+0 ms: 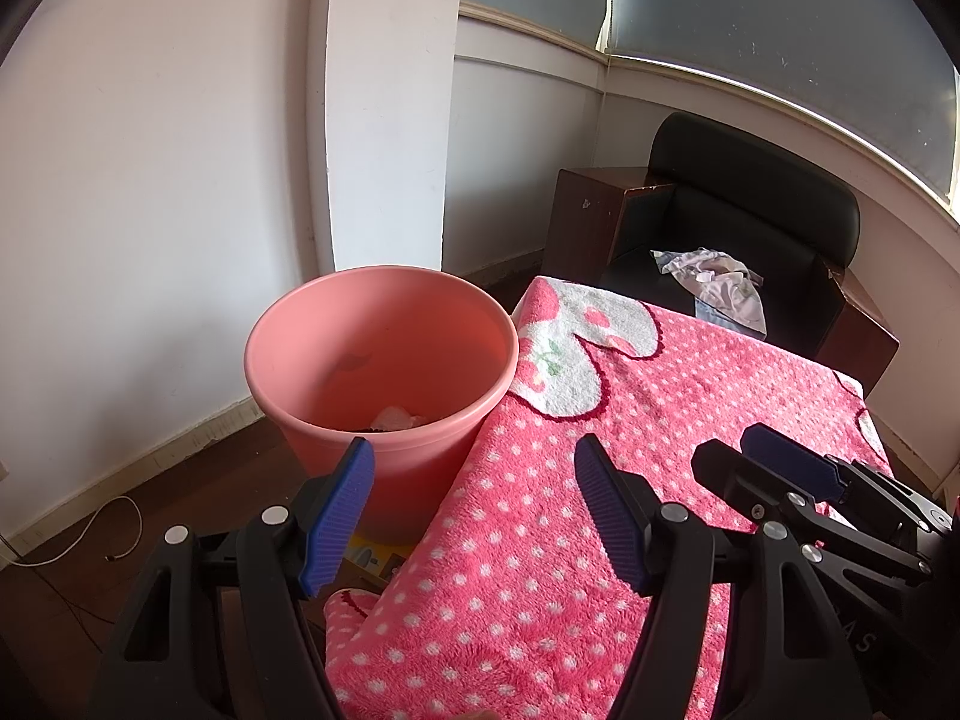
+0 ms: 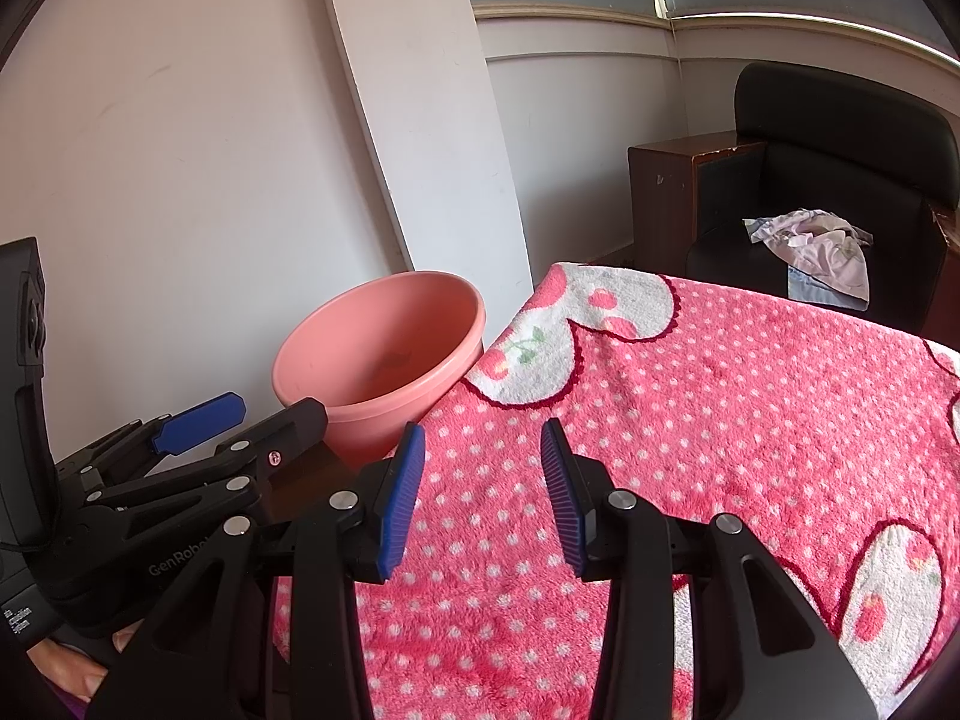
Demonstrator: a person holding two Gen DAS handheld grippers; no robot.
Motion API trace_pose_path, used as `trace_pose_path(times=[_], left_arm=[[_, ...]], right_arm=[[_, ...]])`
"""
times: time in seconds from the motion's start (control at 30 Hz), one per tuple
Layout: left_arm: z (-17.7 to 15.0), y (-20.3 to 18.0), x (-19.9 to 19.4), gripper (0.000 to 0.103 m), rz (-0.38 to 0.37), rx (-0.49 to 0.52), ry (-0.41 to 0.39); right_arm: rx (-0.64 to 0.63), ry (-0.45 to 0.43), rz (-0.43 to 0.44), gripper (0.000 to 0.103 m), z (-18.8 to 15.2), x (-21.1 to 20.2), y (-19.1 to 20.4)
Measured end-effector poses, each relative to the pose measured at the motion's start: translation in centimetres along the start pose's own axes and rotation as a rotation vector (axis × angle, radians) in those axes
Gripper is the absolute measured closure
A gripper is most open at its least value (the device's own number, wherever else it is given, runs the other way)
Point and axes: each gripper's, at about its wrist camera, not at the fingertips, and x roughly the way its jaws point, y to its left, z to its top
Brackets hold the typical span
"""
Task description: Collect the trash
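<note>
Trash point(image 1: 397, 418): pale crumpled scrap, likely tissue, at bottom of pink bucket point(image 1: 312, 324) beside blanket-covered table point(image 1: 690, 396). Light, soft; pinch any raised fold. Left gripper point(image 1: 474, 516), right gripper point(image 2: 483, 495) both spread, empty.

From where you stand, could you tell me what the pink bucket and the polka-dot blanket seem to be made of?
The pink bucket looks like moulded plastic: smooth, matte walls with a rolled rim. The polka-dot blanket looks like plush fleece: fuzzy, tufted pile, though the fibre is not discernible.
</note>
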Motion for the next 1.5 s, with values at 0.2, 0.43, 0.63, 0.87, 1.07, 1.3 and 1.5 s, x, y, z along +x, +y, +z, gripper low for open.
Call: trace_pose_path(times=[0.2, 0.43, 0.63, 0.87, 1.07, 1.3, 1.5], left_arm=[[0.01, -0.01, 0.02, 0.035, 0.000, 0.000, 0.000], [0.00, -0.03, -0.01, 0.035, 0.000, 0.000, 0.000], [-0.02, -0.04, 0.02, 0.036, 0.000, 0.001, 0.000], [0.00, -0.10, 0.06, 0.036, 0.001, 0.002, 0.001], [-0.11, -0.05, 0.19, 0.036, 0.001, 0.001, 0.003], [-0.15, -0.10, 0.20, 0.036, 0.007, 0.004, 0.000], [-0.25, -0.03, 0.38, 0.036, 0.007, 0.005, 0.003]], right_arm=[[-0.001, 0.000, 0.000, 0.062, -0.06, -0.04, -0.02], [0.000, 0.000, 0.000, 0.062, -0.01, -0.03, -0.01], [0.000, 0.001, 0.000, 0.062, -0.04, -0.04, -0.03], [0.000, 0.002, 0.000, 0.062, 0.09, -0.05, -0.01], [0.002, 0.004, 0.000, 0.062, -0.31, 0.07, -0.10], [0.001, 0.007, 0.001, 0.062, -0.36, 0.11, -0.14], [0.003, 0.008, 0.003, 0.062, -0.53, 0.13, -0.23]])
